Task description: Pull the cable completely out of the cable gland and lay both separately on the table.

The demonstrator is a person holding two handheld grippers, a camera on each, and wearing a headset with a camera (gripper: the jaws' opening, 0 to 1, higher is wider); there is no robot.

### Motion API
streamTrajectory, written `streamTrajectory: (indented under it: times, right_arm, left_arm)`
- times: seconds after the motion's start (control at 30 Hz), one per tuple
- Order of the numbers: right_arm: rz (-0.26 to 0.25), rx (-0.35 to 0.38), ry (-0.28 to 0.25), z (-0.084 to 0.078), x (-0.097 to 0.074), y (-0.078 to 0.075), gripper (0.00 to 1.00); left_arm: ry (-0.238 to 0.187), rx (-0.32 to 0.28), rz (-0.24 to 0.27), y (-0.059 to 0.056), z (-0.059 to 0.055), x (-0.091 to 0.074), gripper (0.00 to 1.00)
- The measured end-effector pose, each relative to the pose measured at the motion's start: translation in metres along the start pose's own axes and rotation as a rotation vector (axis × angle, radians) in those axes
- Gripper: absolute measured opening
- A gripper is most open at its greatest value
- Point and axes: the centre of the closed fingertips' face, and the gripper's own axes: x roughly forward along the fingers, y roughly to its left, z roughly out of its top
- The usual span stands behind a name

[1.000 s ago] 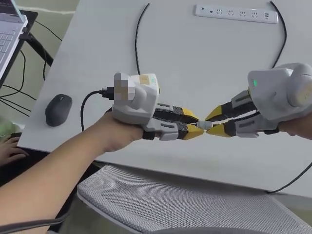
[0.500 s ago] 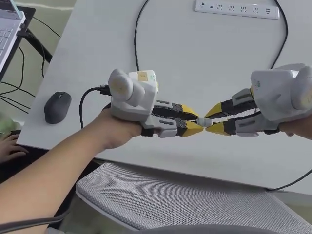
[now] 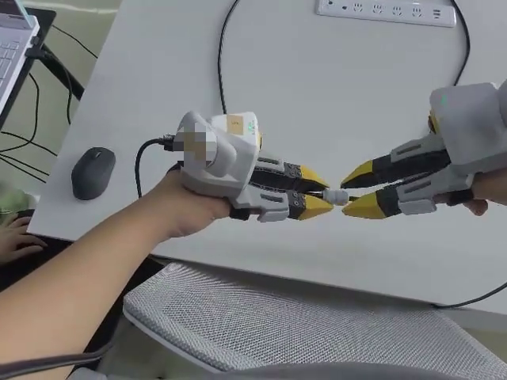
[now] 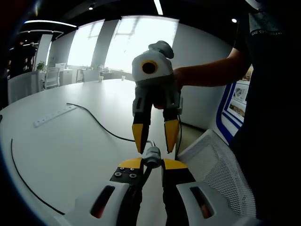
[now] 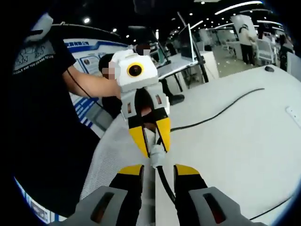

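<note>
**Reporter:** Where is the small grey cable gland [image 3: 336, 196]?

**Onlooker:** In the air off the near edge of the white table [image 3: 333, 87], at three o'clock from centre in the head view. The grey, yellow-tipped left gripper [image 3: 320, 193] reaches in from nine o'clock, its jaws clamped on the gland.

**Reporter:** And the matching right gripper [image 3: 351, 194]?

**Onlooker:** It comes in from three o'clock with its jaws spread wide. The thin black cable [image 5: 162, 176] meets the gland and runs back between them. I can't tell whether it touches either one.
</note>
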Motion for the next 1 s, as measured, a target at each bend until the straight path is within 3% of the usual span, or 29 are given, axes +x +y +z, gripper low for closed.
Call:
streamTrajectory:
  times: [0.07,0.17,0.23,0.3,0.4,0.47,0.6,0.77,0.8,1.0]
  right_arm:
    - [0.003,0.017,-0.031,0.003,-0.002,-0.005,0.22]
    - [0.073,0.146,-0.062,0.004,-0.003,-0.002,0.26]
    - [0.092,0.146,-0.078,0.006,-0.003,-0.003,0.22]
    - [0.142,0.215,-0.106,0.010,-0.002,0.002,0.21]
    - [0.170,0.241,-0.139,0.015,-0.002,0.002,0.19]
    - [0.231,0.316,-0.148,0.016,-0.003,0.008,0.17]
    - [0.303,0.429,-0.169,0.016,-0.005,0.009,0.18]
    - [0.305,0.475,-0.151,0.012,-0.001,0.003,0.17]
    - [0.331,0.494,-0.141,0.012,-0.001,0.007,0.17]
    - [0.365,0.556,-0.165,0.016,-0.001,0.006,0.14]
  left_arm:
    - [0.001,0.012,-0.001,0.000,0.001,0.000,0.14]
    - [0.012,0.032,-0.002,-0.001,0.000,0.000,0.14]
    - [0.013,0.044,-0.003,-0.001,0.001,-0.001,0.14]
    - [0.012,0.049,-0.005,-0.001,0.003,-0.001,0.14]
    - [0.011,0.054,-0.008,-0.001,0.004,-0.001,0.14]
    - [0.013,0.061,-0.007,-0.001,0.004,-0.001,0.14]
    - [0.015,0.074,-0.013,-0.002,0.004,-0.001,0.14]
    - [0.008,0.082,-0.016,0.000,0.005,-0.001,0.14]
    - [0.006,0.085,-0.016,0.000,0.006,-0.001,0.14]
    - [0.005,0.108,-0.022,0.000,0.008,0.000,0.14]
